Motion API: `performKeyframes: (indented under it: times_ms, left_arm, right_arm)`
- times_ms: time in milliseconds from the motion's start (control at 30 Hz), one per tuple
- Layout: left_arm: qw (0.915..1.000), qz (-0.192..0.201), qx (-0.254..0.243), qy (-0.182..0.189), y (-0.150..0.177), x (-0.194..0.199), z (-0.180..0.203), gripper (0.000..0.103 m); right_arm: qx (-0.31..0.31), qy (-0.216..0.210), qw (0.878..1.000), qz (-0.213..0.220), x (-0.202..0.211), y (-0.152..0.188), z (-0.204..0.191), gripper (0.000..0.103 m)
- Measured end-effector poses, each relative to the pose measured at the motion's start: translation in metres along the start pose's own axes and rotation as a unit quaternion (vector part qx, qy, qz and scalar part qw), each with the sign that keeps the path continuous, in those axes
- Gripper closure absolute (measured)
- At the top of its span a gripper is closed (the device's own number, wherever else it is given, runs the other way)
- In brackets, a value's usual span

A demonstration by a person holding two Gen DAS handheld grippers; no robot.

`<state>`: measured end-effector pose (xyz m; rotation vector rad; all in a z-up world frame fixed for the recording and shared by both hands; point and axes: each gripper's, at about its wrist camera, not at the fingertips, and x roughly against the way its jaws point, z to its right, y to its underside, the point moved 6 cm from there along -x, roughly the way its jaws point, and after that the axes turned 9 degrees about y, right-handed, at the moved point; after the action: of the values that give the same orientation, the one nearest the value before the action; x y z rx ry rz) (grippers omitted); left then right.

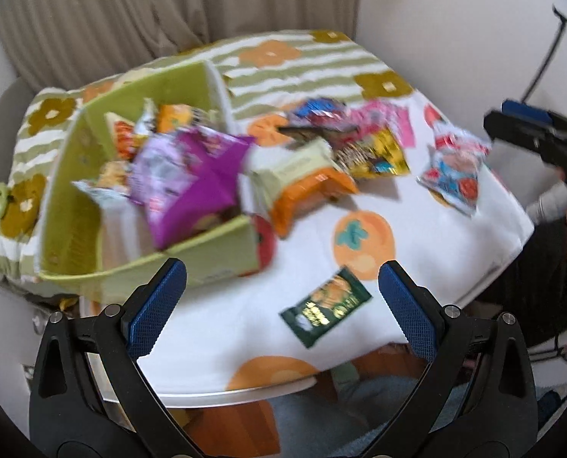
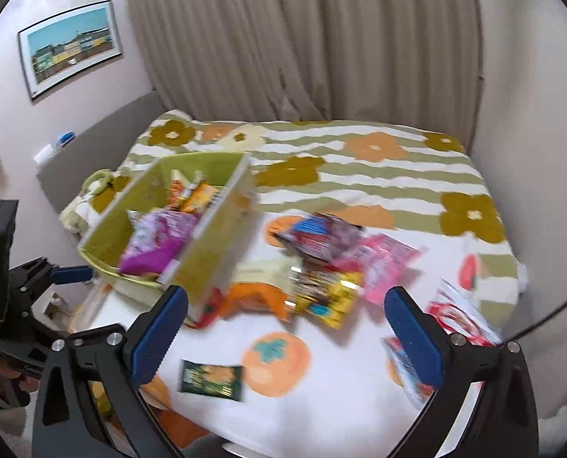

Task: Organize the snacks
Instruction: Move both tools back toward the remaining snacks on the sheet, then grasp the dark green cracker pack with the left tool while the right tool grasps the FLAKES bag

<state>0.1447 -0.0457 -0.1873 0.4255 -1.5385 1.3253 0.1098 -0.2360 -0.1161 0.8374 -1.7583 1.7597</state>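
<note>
A green box [image 1: 73, 206] [image 2: 222, 236] stands on the left of the table and holds several snack packs, a purple one [image 1: 203, 179] [image 2: 153, 244] on top. Loose packs lie to its right: an orange one [image 1: 310, 194] [image 2: 256, 297], a yellow one [image 1: 379, 152] [image 2: 325, 294], a pink one [image 1: 390, 118] [image 2: 386, 263], a red-white one [image 1: 455, 168] [image 2: 459, 316]. A dark green pack [image 1: 325, 305] [image 2: 211, 378] lies alone near the front edge. My left gripper [image 1: 283, 305] is open and empty above it. My right gripper [image 2: 283, 339] is open and empty.
The table wears a white cloth [image 1: 417, 236] with orange fruit prints; a striped flower cloth [image 2: 360, 175] covers the back. Curtains [image 2: 302, 38] and walls stand close behind. The right gripper shows at the right edge of the left wrist view [image 1: 531, 133].
</note>
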Motion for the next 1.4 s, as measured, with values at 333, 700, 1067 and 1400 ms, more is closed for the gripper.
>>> performKeyframes:
  times_ms: [333, 700, 1067, 1400]
  left_arm:
    - [0.9837, -0.124, -0.121, 0.049, 0.047, -0.096, 0.032, 0.005]
    - [0.9602, -0.19, -0.185, 0.088, 0.075, -0.144, 0.026, 0.02]
    - [0.9542, -0.184, -0.207, 0.114, 0.073, -0.143, 0.041, 0.056]
    - [0.9617, -0.185, -0.162, 0.121, 0.056, -0.151, 0.035, 0.059]
  right_arm:
    - [-0.087, 0.076, 0.991, -0.062, -0.045, 0.065, 0.078, 0.0]
    - [-0.175, 0.125, 0.973, -0.088, -0.073, 0.104, 0.093, 0.0]
    - [-0.202, 0.158, 0.962, -0.094, -0.086, 0.11, 0.097, 0.0]
    - [-0.213, 0.203, 0.951, -0.093, -0.103, 0.102, 0.108, 0.0]
